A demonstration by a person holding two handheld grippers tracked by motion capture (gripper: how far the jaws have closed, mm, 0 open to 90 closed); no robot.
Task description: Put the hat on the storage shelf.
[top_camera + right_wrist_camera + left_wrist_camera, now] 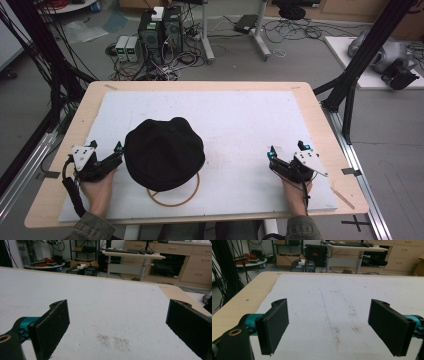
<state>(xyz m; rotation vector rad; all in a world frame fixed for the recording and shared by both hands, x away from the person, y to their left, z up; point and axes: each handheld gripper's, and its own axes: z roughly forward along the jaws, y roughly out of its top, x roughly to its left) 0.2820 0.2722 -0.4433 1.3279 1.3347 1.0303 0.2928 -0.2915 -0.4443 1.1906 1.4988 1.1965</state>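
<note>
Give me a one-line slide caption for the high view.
Black hat lying over a wooden ring on the white mat, left gripper beside it, right gripper apart, both open.

My high view looks down and forward over the tabletop (310,107). Both gripper views sit low, close, facing its far edge; all share the white mat (240,120).
</note>
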